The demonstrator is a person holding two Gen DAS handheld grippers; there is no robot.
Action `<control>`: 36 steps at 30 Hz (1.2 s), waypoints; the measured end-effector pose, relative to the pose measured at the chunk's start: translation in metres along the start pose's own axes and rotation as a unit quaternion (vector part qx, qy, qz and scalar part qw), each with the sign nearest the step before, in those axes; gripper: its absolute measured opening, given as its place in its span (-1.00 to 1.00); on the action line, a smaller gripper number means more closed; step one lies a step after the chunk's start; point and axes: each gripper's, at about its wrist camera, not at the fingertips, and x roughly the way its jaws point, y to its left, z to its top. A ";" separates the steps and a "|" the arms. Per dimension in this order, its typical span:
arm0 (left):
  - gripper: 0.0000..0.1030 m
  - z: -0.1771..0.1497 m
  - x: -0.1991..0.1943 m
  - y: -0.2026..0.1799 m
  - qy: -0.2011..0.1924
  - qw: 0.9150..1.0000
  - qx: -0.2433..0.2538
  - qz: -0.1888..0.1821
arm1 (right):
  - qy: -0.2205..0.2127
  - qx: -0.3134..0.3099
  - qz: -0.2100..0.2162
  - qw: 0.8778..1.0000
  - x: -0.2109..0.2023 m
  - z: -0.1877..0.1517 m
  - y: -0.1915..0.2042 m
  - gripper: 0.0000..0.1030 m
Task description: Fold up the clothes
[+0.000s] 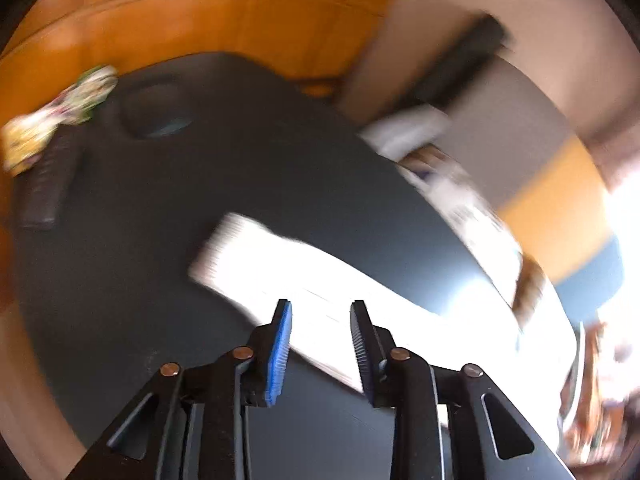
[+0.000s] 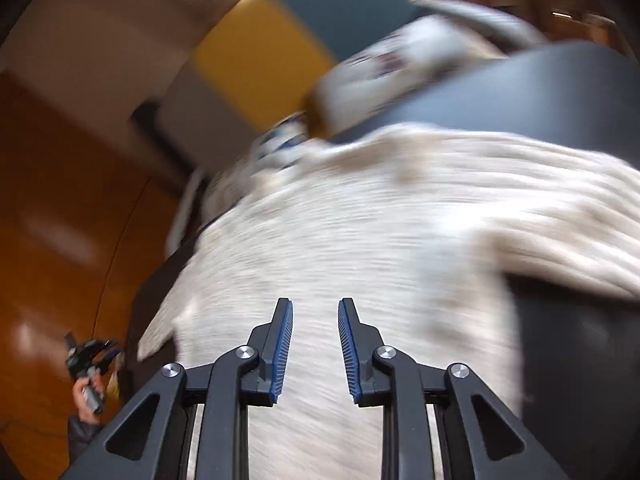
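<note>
Cream knit: one ribbed sweater (image 2: 360, 216) lay spread on the dark bench (image 1: 120, 280), sleeve (image 1: 256, 256) stretched outward.
Left gripper (image 1: 321, 344): jaws apart, empty, over the sleeve.
Right gripper (image 2: 315, 350): jaws apart, empty, over the body.
Progress: apparently early; sleeve and body folds remained.

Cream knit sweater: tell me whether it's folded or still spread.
Spread, mostly: the cream knit sweater lies across the dark table with one sleeve stretched out. Motion blur hides any small folds.
</note>
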 end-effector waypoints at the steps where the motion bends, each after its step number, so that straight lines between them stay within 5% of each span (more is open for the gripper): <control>1: -0.33 -0.015 -0.001 -0.028 0.010 0.999 0.028 -0.019 | -0.024 0.027 -0.022 0.999 -0.030 -0.008 -0.029 -0.55; 4: -0.27 -0.068 0.008 -0.121 0.052 0.989 0.119 -0.073 | -0.080 0.057 -0.113 0.989 -0.107 -0.032 -0.091 -0.52; 6: -0.27 -0.116 0.018 -0.192 0.083 0.971 0.193 -0.111 | -0.100 0.052 -0.162 0.980 -0.142 -0.045 -0.118 -0.48; 10: -0.27 -0.226 0.032 -0.326 0.123 0.913 0.350 -0.173 | -0.100 -0.010 -0.216 0.971 -0.168 -0.065 -0.136 -0.48; 13: -0.27 -0.312 0.026 -0.399 0.149 0.866 0.433 -0.202 | -0.095 -0.103 -0.271 0.952 -0.159 -0.079 -0.127 -0.48; 16: -0.27 -0.362 0.028 -0.459 0.172 0.841 0.462 -0.221 | -0.083 -0.199 -0.332 0.918 -0.140 -0.092 -0.121 -0.48; 20: -0.27 -0.373 0.053 -0.471 0.199 0.834 0.463 -0.223 | -0.055 -0.326 -0.421 0.845 -0.103 -0.106 -0.123 -0.48; 22: -0.27 -0.382 0.065 -0.473 0.212 0.834 0.462 -0.213 | -0.045 -0.416 -0.481 0.770 -0.083 -0.120 -0.124 -0.49; 24: -0.27 -0.386 0.069 -0.468 0.223 0.837 0.457 -0.201 | -0.038 -0.473 -0.502 0.723 -0.071 -0.128 -0.128 -0.49; 27: -0.27 -0.385 0.079 -0.469 0.231 0.840 0.446 -0.207 | -0.018 -0.505 -0.492 0.709 -0.062 -0.125 -0.136 -0.49; 30: -0.27 -0.383 0.082 -0.469 0.238 0.843 0.434 -0.210 | -0.015 -0.510 -0.486 0.709 -0.057 -0.112 -0.140 -0.49; 36: -0.21 -0.392 0.081 -0.471 0.221 0.836 0.457 -0.208 | 0.003 -0.484 -0.429 0.763 -0.061 -0.089 -0.145 -0.84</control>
